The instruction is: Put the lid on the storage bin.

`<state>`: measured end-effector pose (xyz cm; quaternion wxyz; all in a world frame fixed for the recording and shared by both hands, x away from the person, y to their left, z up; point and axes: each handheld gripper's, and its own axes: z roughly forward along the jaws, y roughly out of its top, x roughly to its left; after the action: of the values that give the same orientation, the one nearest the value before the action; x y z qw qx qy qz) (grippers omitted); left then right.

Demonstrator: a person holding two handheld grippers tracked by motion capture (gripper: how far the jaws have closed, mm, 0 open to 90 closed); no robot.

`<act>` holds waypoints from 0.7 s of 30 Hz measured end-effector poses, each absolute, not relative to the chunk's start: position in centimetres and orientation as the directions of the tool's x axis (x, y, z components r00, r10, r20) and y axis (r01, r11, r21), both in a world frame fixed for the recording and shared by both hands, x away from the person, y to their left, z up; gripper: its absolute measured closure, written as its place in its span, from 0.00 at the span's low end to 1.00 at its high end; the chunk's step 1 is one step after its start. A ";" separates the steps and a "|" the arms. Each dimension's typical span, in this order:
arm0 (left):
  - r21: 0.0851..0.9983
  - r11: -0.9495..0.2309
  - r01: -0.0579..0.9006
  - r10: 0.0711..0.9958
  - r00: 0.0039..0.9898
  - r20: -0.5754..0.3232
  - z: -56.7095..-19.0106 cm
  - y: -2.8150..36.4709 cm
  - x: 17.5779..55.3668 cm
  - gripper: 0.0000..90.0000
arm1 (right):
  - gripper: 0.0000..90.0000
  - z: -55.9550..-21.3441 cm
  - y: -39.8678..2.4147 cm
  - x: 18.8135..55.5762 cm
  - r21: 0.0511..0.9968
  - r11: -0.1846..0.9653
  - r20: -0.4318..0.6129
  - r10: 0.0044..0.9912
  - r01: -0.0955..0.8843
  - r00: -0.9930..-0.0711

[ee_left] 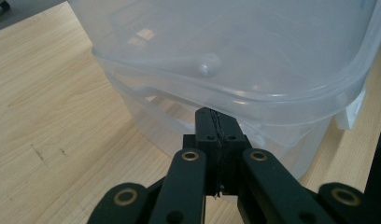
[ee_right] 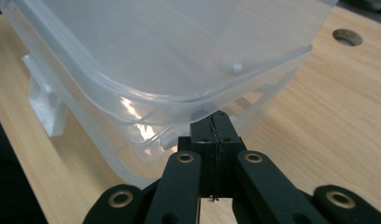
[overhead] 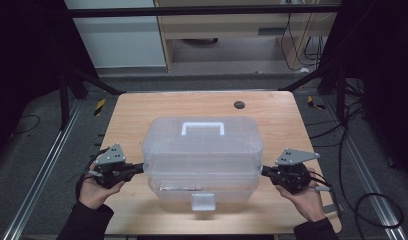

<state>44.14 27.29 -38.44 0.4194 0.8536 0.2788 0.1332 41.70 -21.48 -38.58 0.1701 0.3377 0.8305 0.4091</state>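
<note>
A clear plastic storage box (overhead: 202,150) with a white carry handle (overhead: 202,127) on its lid stands in the middle of the wooden table (overhead: 142,107). A white latch (overhead: 202,201) hangs at its near side. My left gripper (overhead: 141,168) is shut, its tip against the box's left end. Its jaws are pressed together with nothing between them, and the left gripper (ee_left: 215,116) sits just under the lid's overhanging rim (ee_left: 254,100). My right gripper (overhead: 264,171) mirrors it at the right end. The right gripper (ee_right: 215,119) is shut and empty, tucked beneath the lid rim (ee_right: 179,100).
A round cable hole (overhead: 239,104) lies in the table behind the box. Metal rails (overhead: 47,165) run along the floor on both sides, with cables (overhead: 377,210) at the right. The box's latch (ee_right: 44,100) juts out toward the table's near edge.
</note>
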 end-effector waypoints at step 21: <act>0.769 -0.401 0.499 0.781 0.624 0.002 -42.5 30.6 46.3 0.79 | 0.79 -42.7 -25.8 43.7 0.776 0.319 -0.023 0.876 0.543 -0.481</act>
<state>46.30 30.61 -42.54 0.3820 0.8162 0.3921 0.1850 43.72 -25.84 -42.70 0.2282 0.4555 0.7793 0.3648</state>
